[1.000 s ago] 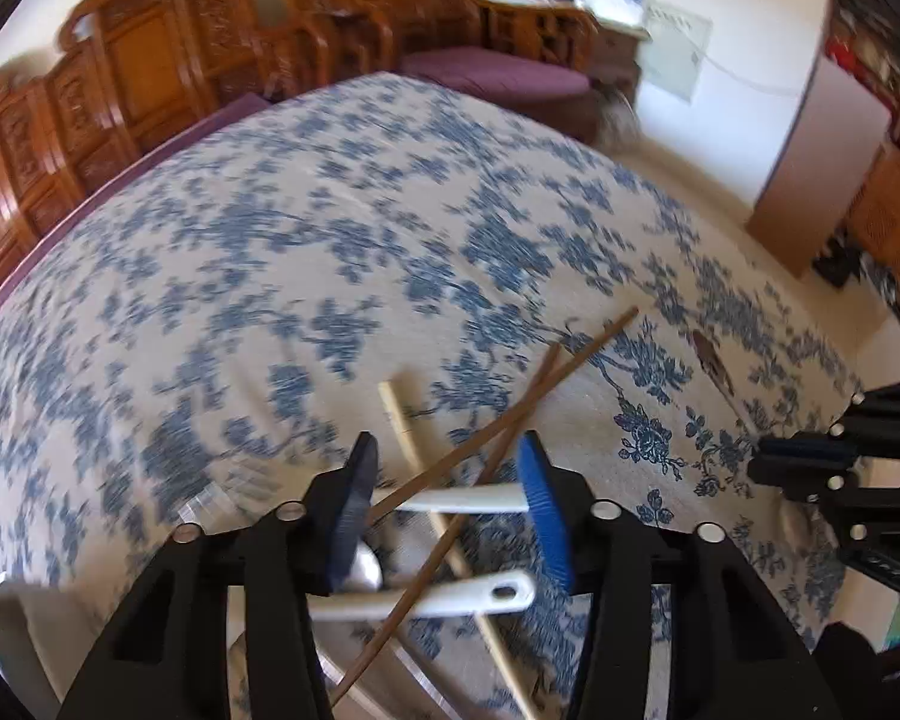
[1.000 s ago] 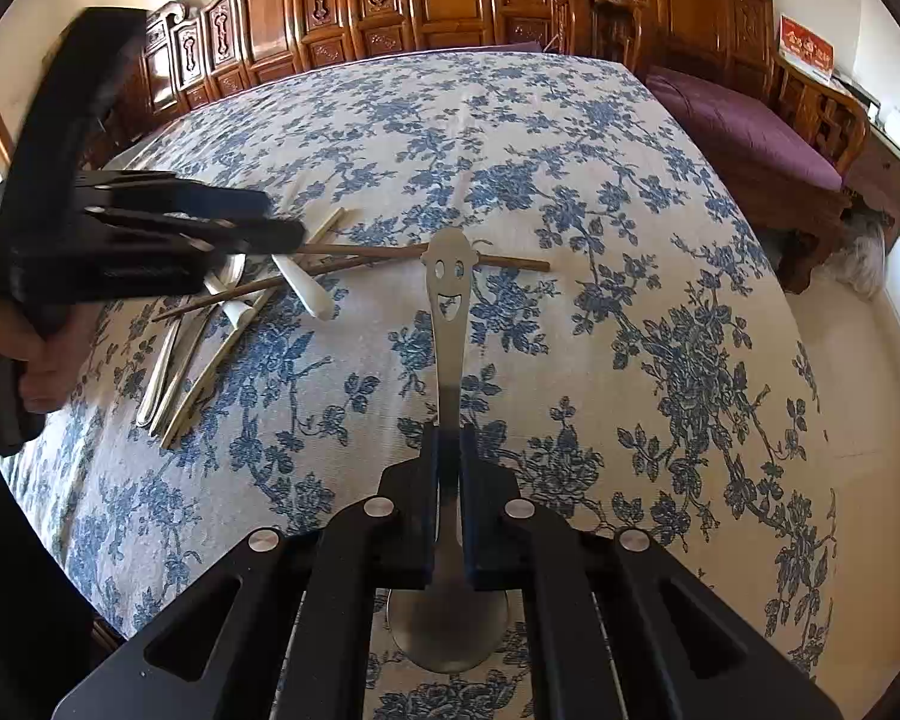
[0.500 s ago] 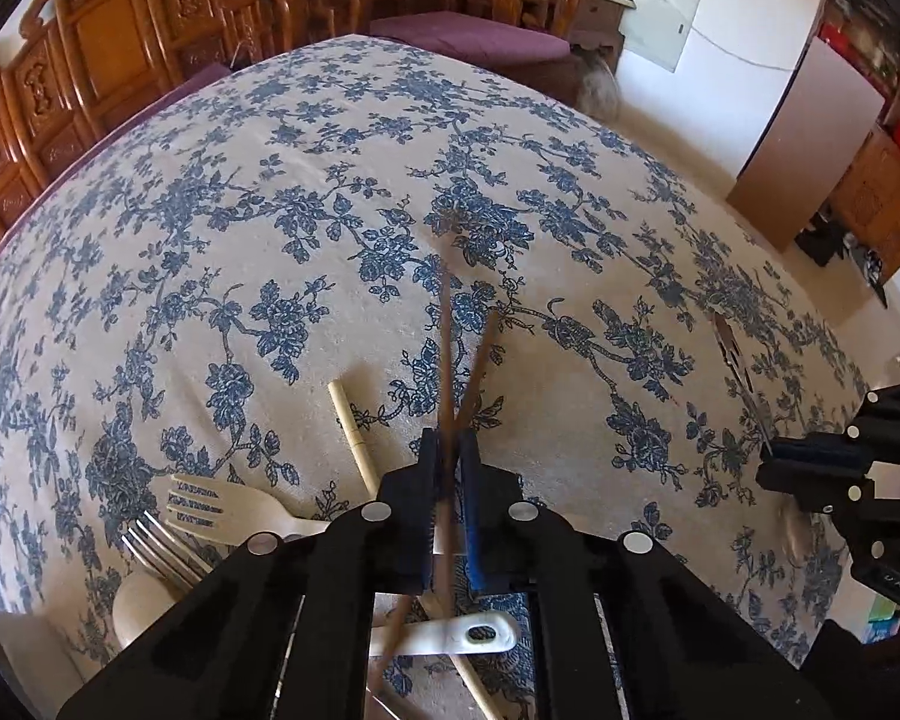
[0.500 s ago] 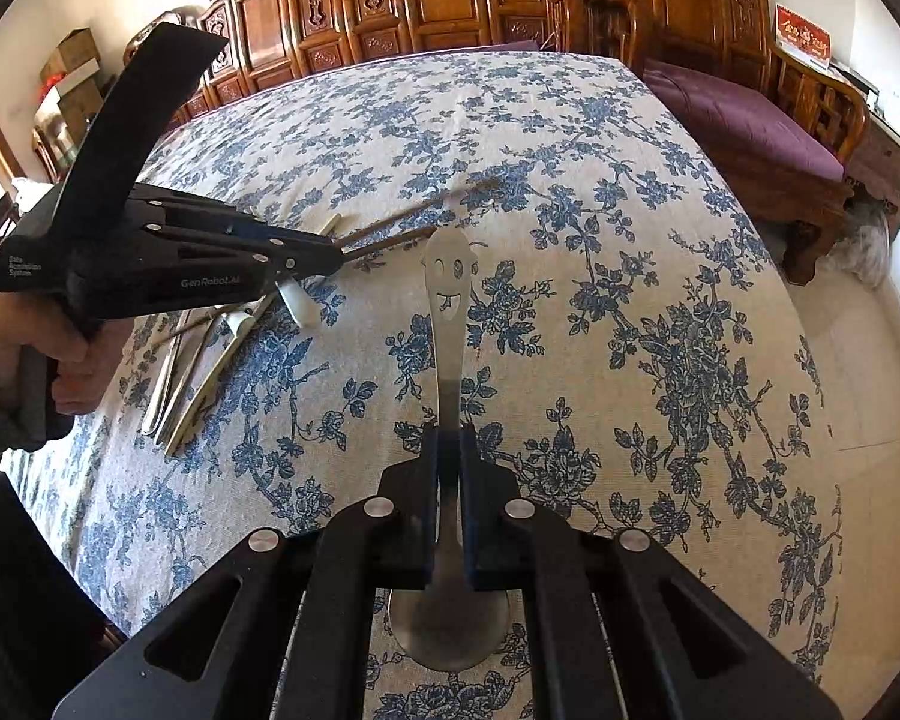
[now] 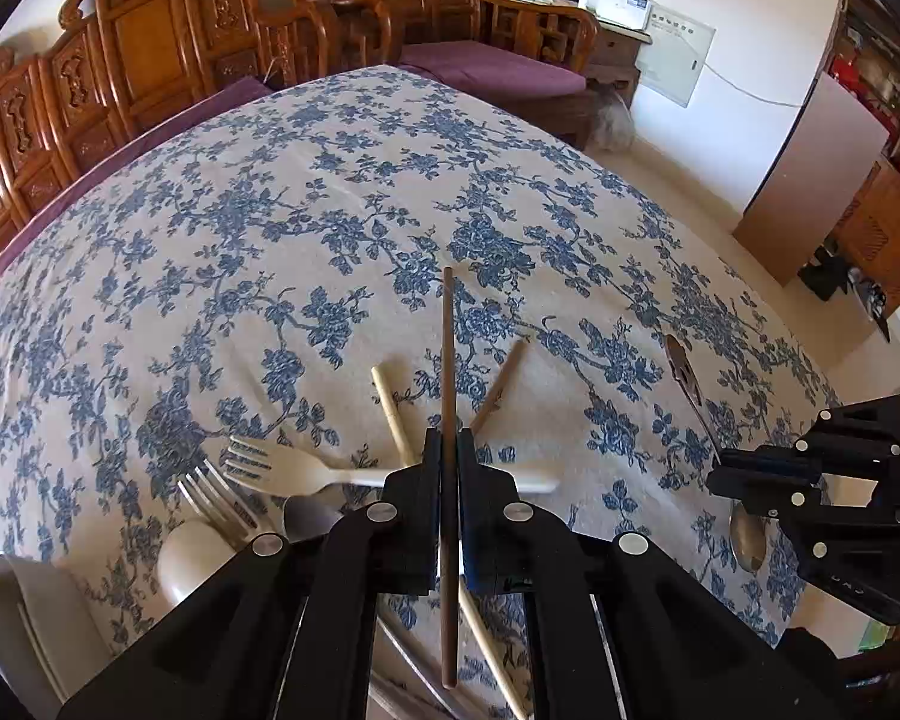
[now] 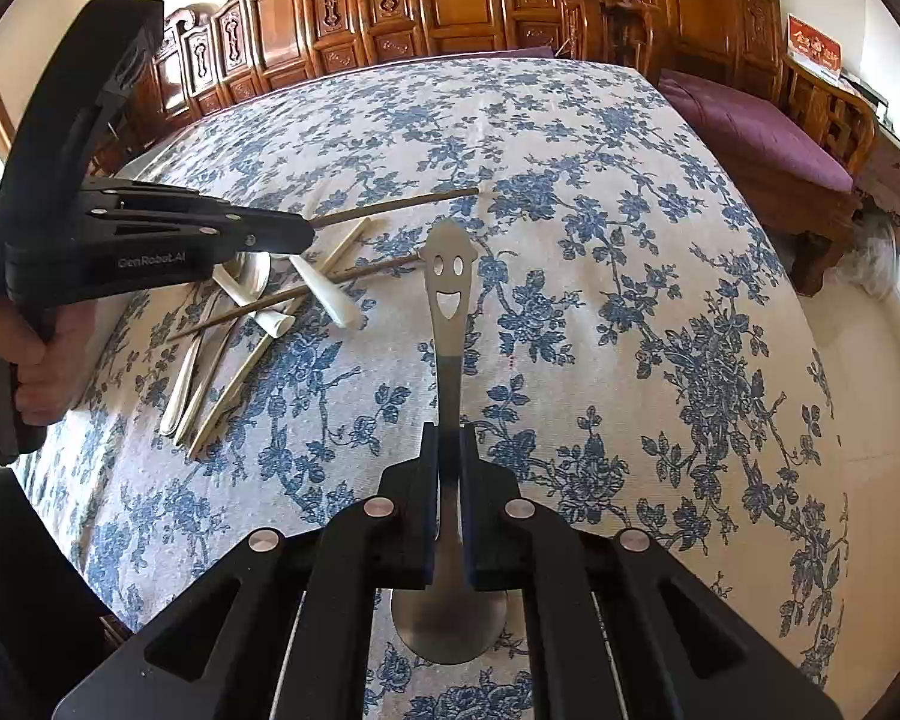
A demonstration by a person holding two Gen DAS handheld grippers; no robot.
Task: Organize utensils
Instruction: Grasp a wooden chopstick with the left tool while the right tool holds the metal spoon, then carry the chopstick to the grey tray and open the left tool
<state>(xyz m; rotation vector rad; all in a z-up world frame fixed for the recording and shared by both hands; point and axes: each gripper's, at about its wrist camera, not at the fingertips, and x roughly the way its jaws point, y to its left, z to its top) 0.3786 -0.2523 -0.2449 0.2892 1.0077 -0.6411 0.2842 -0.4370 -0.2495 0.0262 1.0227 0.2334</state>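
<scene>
left gripper (image 5: 448, 468) has its jaws pressed together on a dark chopstick (image 5: 447, 360), pinching it partway along so the stick runs straight forward between the fingers and sticks out behind them too. in the right wrist view the same gripper (image 6: 294, 234) comes in from the left, held by a hand (image 6: 30, 372), with the chopstick's tip (image 6: 402, 203) lifted clear above the cloth.

right gripper (image 6: 448, 480) is closed tight on a steel spoon (image 6: 447, 324), gripping the handle's lower part; the bowl hangs behind the fingers and the smiley-face cutout end points forward over the table. from the left wrist view this gripper (image 5: 750, 474) sits at the right edge, with the spoon's bowl (image 5: 747, 534) showing below it.

under and around the left gripper lies the rest of the pile: a 2nd dark chopstick (image 5: 501, 387) angled to the right, a pale chopstick (image 5: 393, 414) angled to the left, a cream plastic fork (image 5: 282, 468) lying crosswise, a metal fork (image 5: 210, 498) just beside it, and a white spoon (image 5: 189, 558) nearer the camera. they overlap one another; exact stacking is hard to tell.

everything rests on a table under a blue floral cloth (image 6: 600, 240). carved wooden chairs (image 6: 450, 6) line the far side, with a purple cushion (image 6: 750, 126) at right.
</scene>
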